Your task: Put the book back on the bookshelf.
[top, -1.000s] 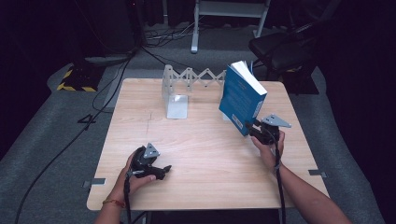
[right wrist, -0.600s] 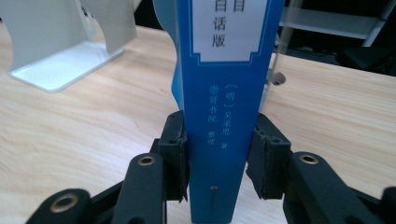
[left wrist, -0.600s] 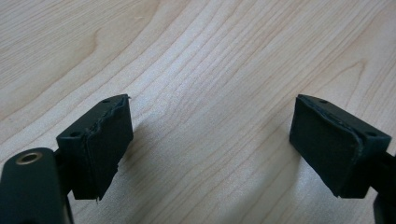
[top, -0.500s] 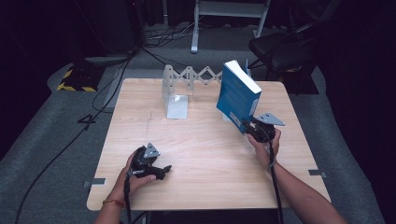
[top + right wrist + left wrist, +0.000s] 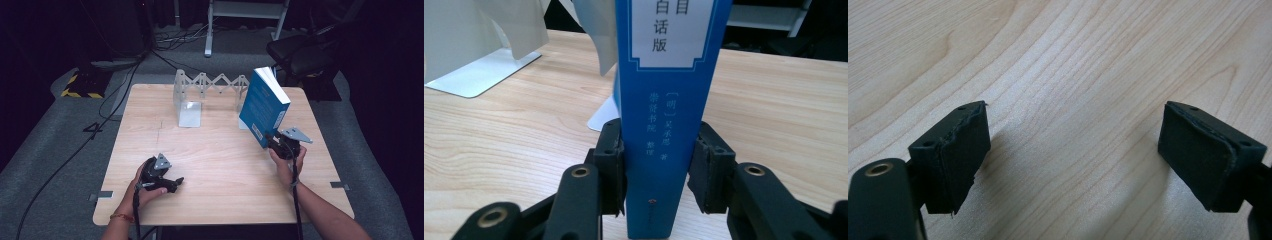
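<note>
1. A blue book (image 5: 264, 106) is being held clear of the table (image 5: 225, 170) by the right gripper (image 5: 278, 142), at the right side of the tabletop, with its white page edges turned up and away from the person.

2. In the right gripper view, the book's spine (image 5: 667, 115) is being clamped between the two black jaws, one pad being pressed against each cover near the lower end of the spine.

3. The book is being kept tilted in the high view, its upper end leaning toward the far edge of the table.

4. A white folding rack (image 5: 210, 85) is being seen at the far side of the table, just behind and to the left of the book; a white metal bookend (image 5: 190, 114) is standing at the rack's left end, with its flat foot lying on the wood.

5. The left gripper (image 5: 172, 182) is being rested low over the near left part of the table, held in the person's left hand (image 5: 145, 187).

6. In the left gripper view, its jaws are being held wide apart, with bare wood grain between the pads (image 5: 955, 155) and nothing gripped.

7. The two grippers are being kept well apart, one at each side of the tabletop.
</note>
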{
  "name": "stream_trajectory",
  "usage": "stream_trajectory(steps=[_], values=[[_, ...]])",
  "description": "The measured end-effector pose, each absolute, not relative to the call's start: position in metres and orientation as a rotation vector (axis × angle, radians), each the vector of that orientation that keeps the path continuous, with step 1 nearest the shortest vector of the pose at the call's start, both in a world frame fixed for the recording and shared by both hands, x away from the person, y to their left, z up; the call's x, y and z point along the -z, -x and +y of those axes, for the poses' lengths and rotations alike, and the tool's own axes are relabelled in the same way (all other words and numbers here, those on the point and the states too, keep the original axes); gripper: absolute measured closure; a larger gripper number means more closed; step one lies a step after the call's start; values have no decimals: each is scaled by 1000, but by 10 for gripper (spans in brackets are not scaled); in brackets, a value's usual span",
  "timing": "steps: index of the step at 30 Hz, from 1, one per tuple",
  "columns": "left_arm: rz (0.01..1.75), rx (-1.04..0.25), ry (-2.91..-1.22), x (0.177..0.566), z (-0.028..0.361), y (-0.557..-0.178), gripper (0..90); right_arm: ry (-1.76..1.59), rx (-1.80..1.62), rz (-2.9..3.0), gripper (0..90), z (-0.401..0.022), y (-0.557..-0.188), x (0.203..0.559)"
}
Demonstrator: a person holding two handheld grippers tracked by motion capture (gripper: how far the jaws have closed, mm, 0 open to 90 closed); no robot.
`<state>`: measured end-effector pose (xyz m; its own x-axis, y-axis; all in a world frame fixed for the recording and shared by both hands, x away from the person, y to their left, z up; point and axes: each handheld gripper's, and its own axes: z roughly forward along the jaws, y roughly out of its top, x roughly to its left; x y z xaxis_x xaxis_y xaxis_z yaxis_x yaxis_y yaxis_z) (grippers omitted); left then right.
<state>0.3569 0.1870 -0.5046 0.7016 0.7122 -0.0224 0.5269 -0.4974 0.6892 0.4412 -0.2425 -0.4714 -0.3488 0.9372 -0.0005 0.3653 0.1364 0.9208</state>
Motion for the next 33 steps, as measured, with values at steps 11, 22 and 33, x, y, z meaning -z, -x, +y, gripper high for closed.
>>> stream_trajectory(steps=[11, 22, 33], values=[[929, -343, -2225, 504, 186, -358, 137, -1246, -1190, 1796, 622, -215, -464, 472], [919, -345, -2232, 504, 185, -359, 135, -1199, -1182, 1863, 616, -220, -479, 469], [927, -343, -2228, 504, 185, -358, 136, -1045, -1217, 2018, 574, -244, -472, 453]])
